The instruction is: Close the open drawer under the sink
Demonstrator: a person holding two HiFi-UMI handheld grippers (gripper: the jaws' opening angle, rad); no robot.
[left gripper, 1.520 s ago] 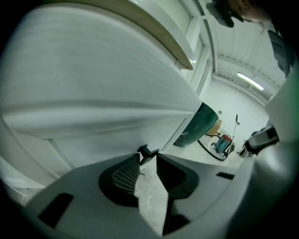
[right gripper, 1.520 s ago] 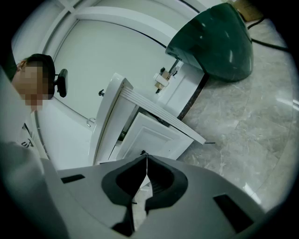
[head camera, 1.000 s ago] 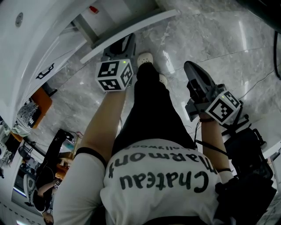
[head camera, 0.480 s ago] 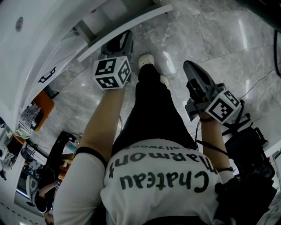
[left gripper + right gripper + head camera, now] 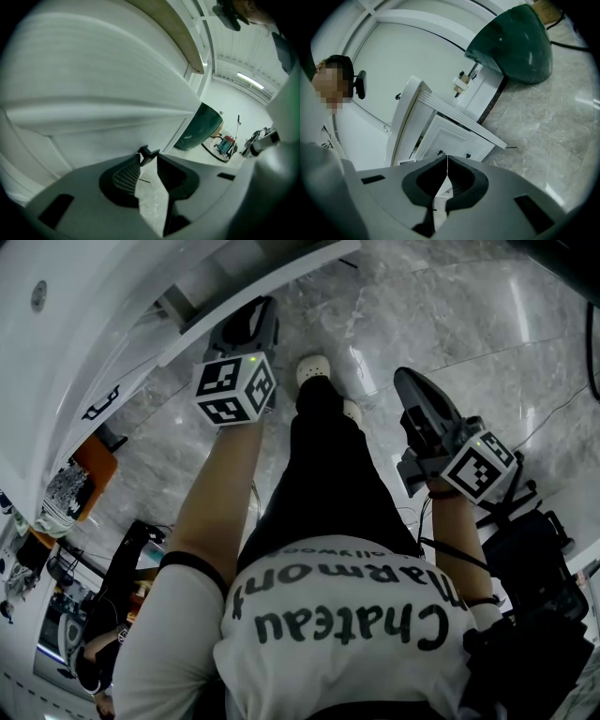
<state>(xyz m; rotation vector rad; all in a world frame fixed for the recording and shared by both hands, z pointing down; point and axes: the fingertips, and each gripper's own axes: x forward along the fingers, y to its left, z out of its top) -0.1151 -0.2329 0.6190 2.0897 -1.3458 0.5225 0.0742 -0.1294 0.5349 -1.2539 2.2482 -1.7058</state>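
- Head view, upper left: left gripper [image 5: 255,320] nose-on to the white front of the drawer [image 5: 300,276], marker cube [image 5: 234,388] toward the camera.
- Left gripper view: jaws spread part-way, tips close against the drawer front. Small black handle [image 5: 148,153] in the gap at the tips. Pad contact with the handle not discernible.
- Drawer position: partly pulled out of the white sink cabinet [image 5: 404,123], front panel standing clear over the grey marble floor [image 5: 450,315] at the floor's cabinet-side edge.
- Right gripper [image 5: 405,381]: over the open floor, to the right of the person's leg [image 5: 328,474], well apart from the drawer and aimed toward it.
- Right gripper view: jaws pressed together, tips touching, nothing between them.
- Dark green rounded object [image 5: 513,44] on the floor beside the cabinet.
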